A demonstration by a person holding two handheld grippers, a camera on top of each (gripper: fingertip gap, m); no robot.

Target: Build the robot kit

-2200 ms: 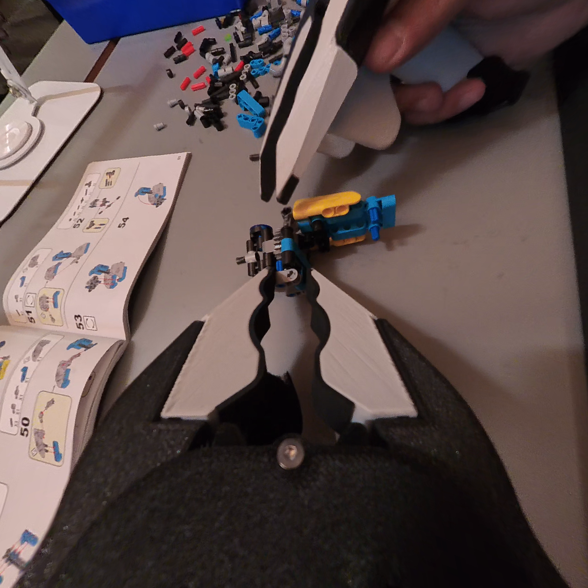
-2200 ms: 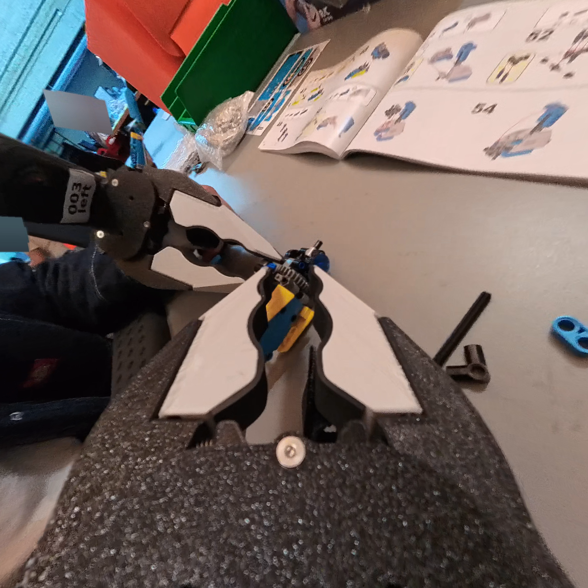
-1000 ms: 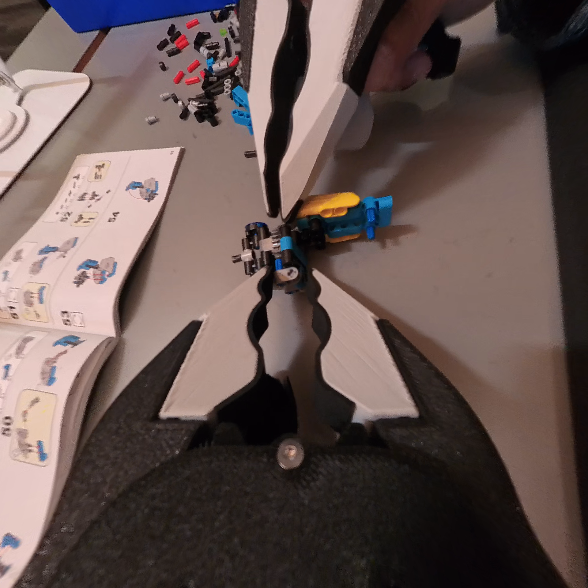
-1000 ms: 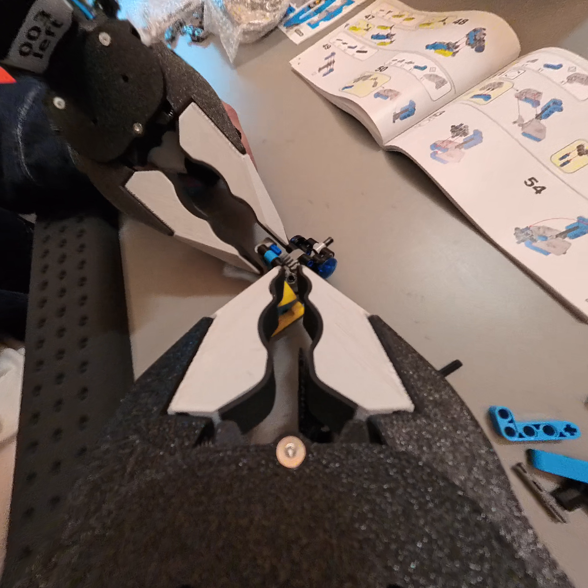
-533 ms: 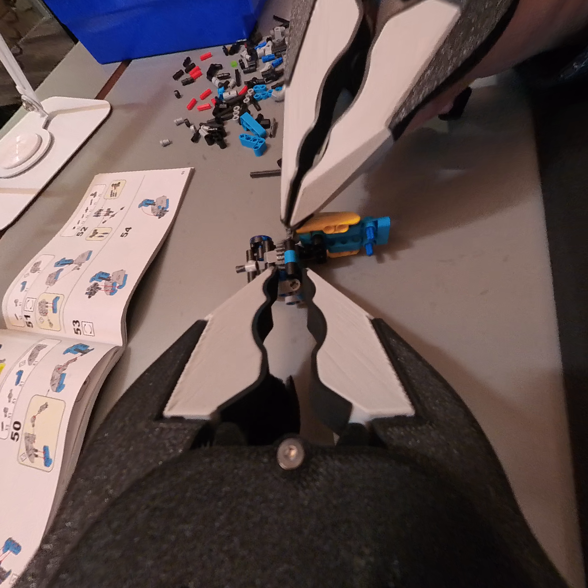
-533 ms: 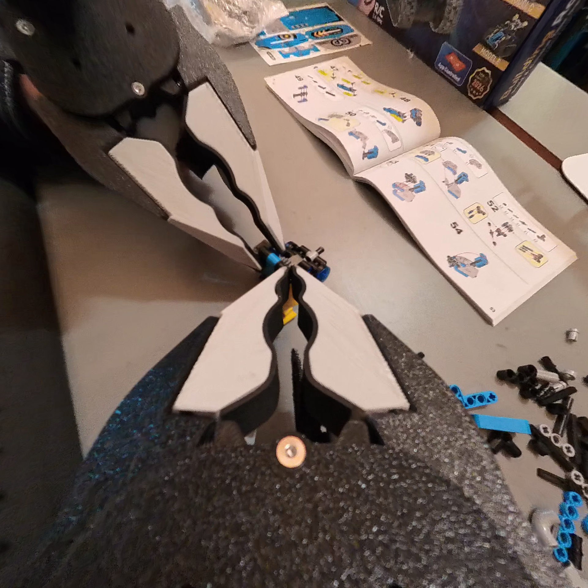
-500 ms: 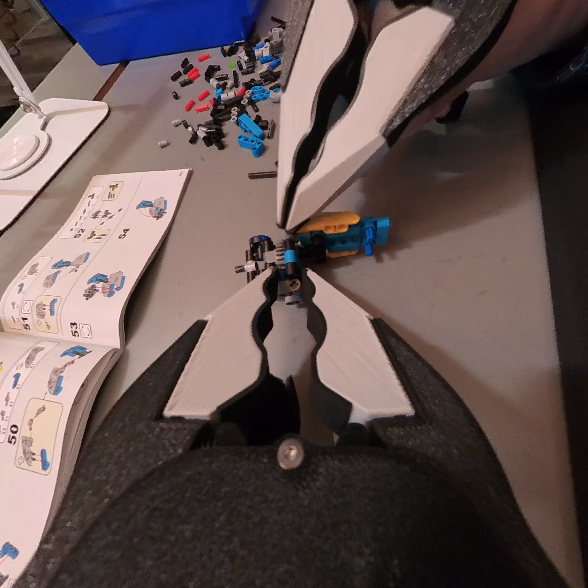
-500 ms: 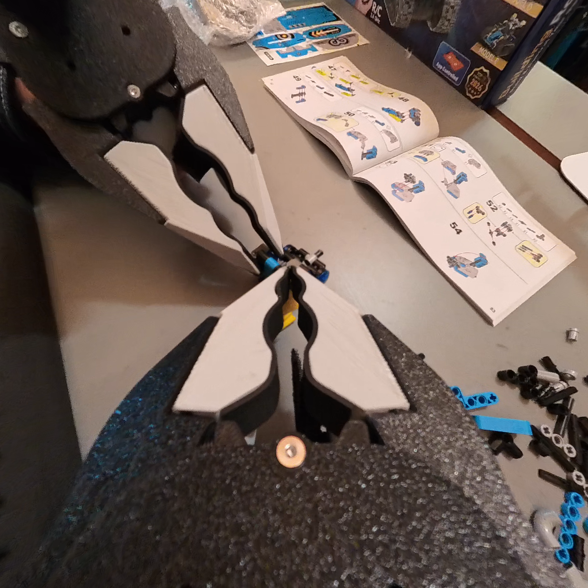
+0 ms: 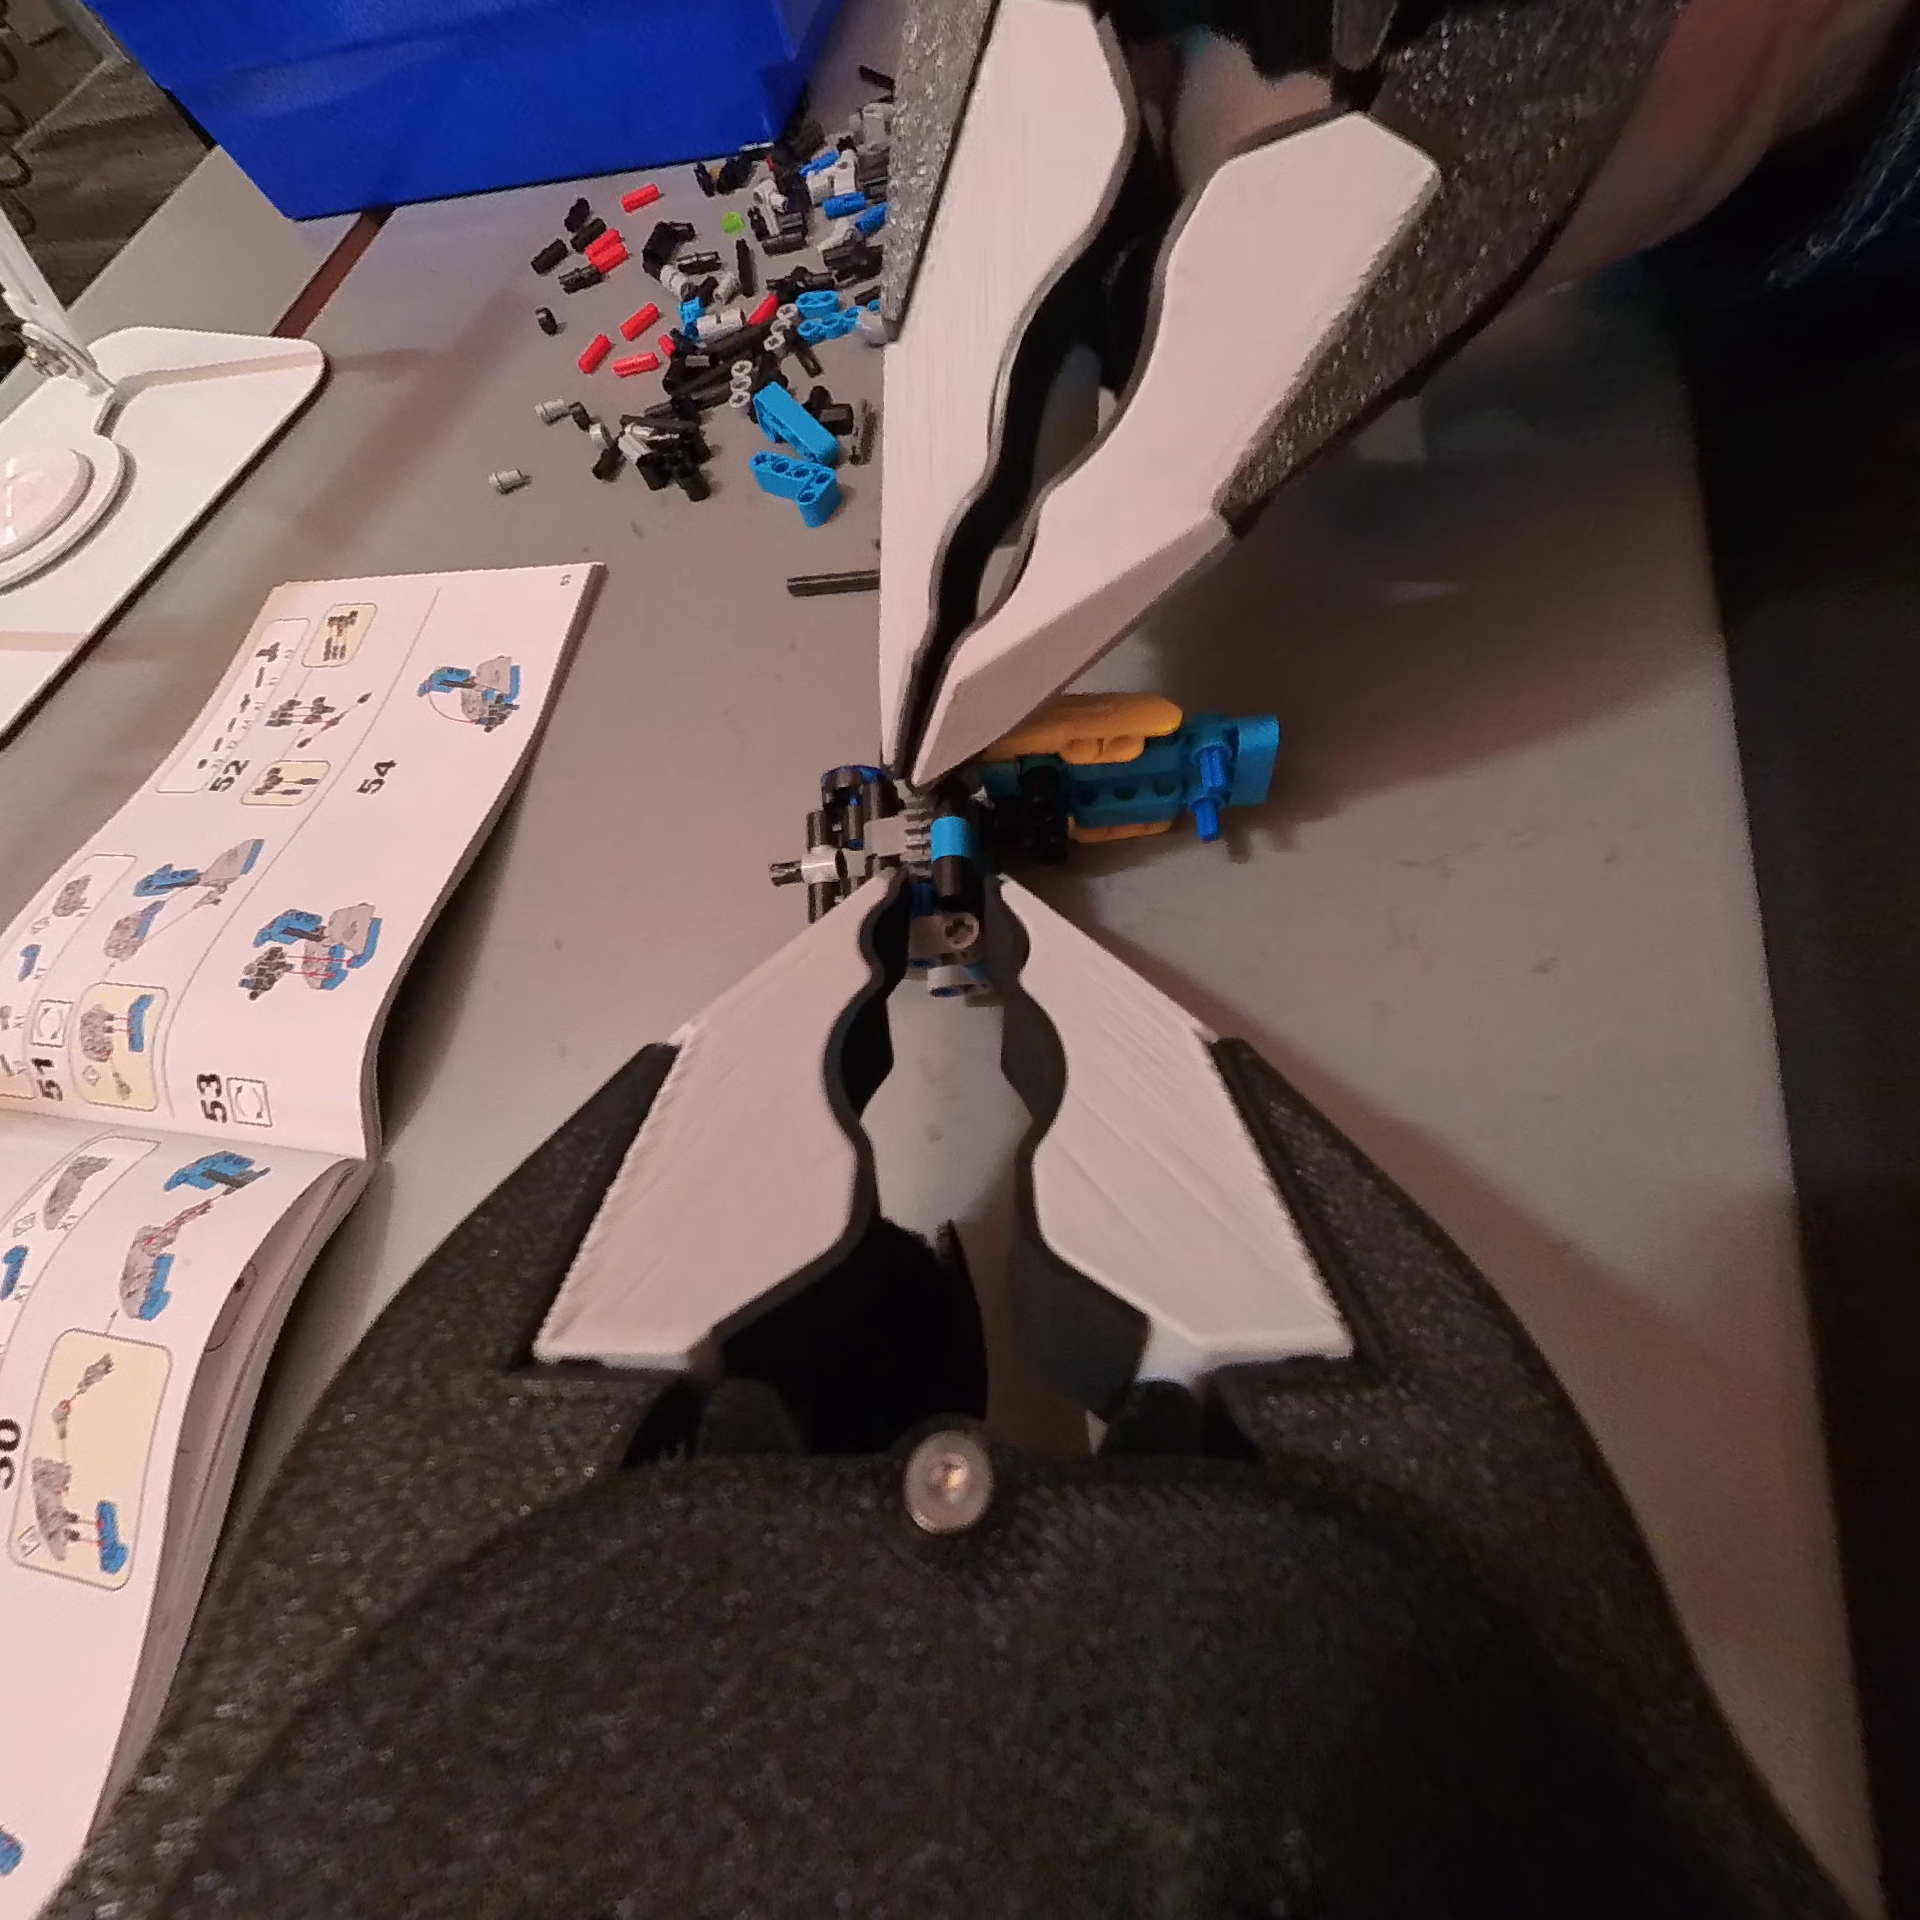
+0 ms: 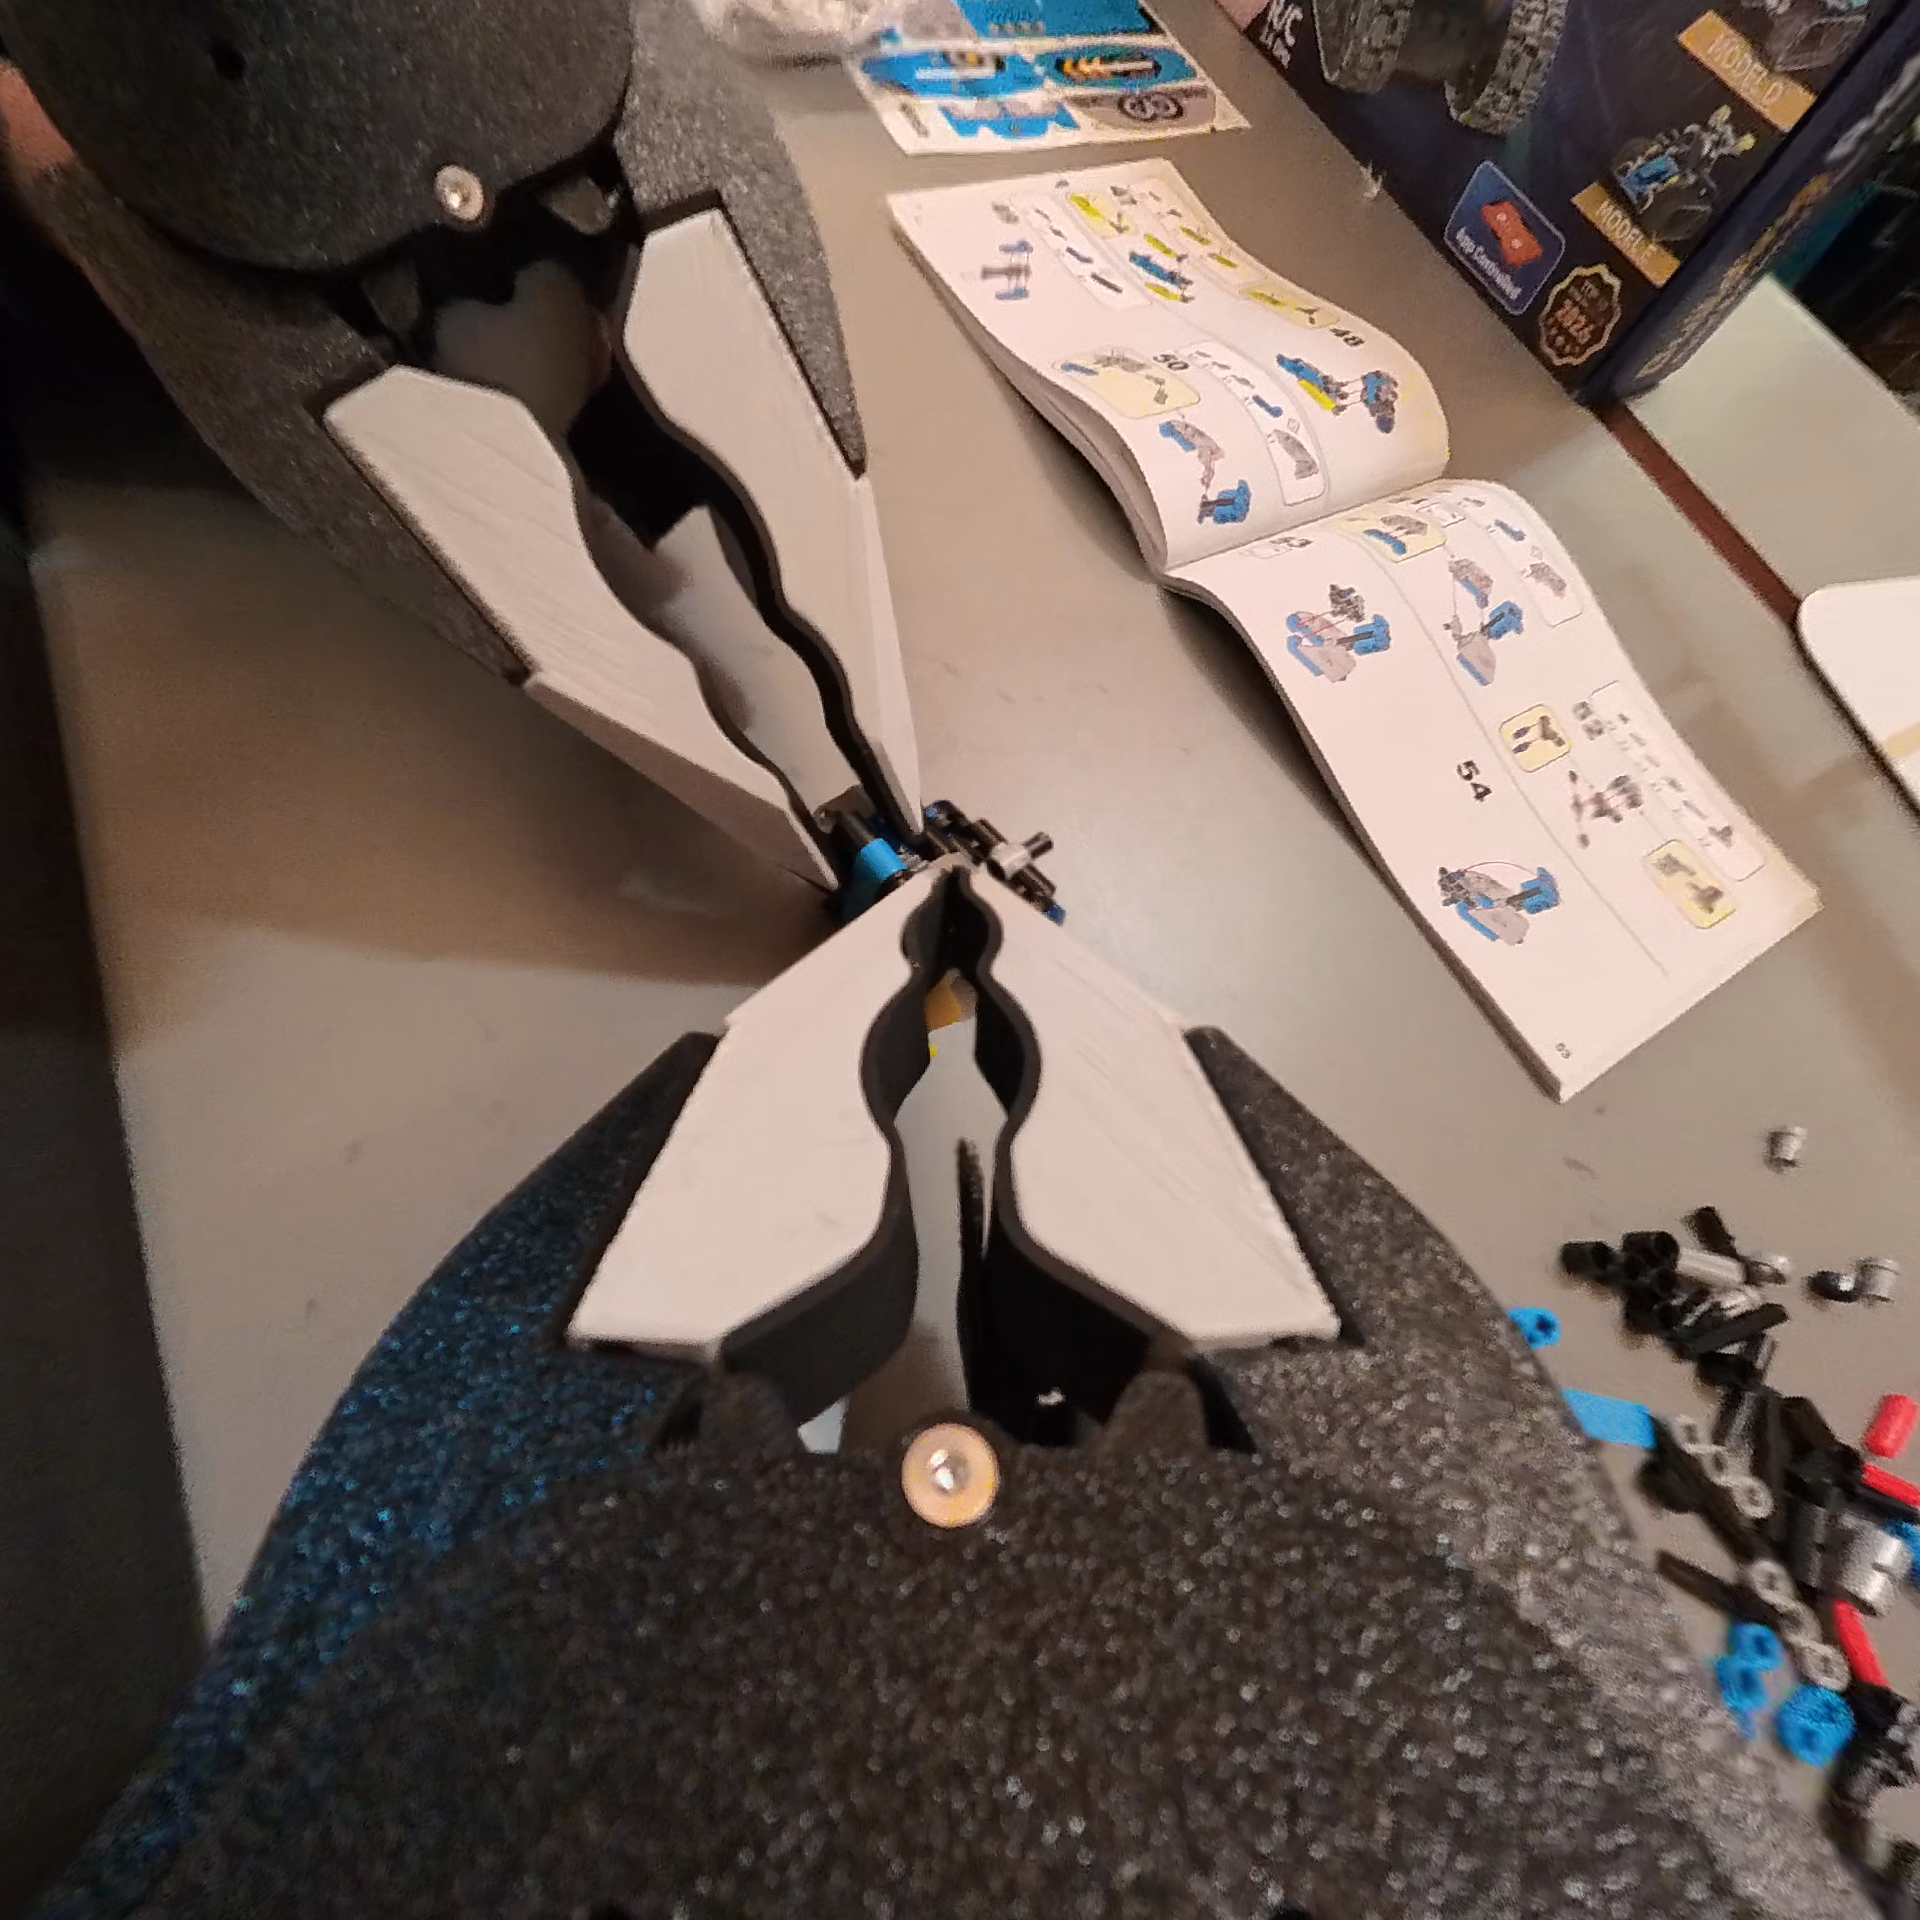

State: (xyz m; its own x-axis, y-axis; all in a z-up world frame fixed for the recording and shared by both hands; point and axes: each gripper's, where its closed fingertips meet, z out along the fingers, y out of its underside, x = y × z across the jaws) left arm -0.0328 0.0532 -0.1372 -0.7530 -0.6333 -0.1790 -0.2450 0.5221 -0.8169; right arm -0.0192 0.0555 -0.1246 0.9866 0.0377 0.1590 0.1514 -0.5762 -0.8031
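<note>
Print is in view in three places. The open instruction booklet [image 9: 312, 831], near the counter's [image 9: 1403, 1039] left edge, shows numbered steps in black digits beside small coloured build diagrams. In the right wrist view the same booklet [image 10: 1455, 675] lies open; beyond it sits a blue sticker sheet [image 10: 1039, 83], its lettering too small to read, and at the far edge a dark box [image 10: 1610, 177] carrying gold and white lettering and round badges.
</note>
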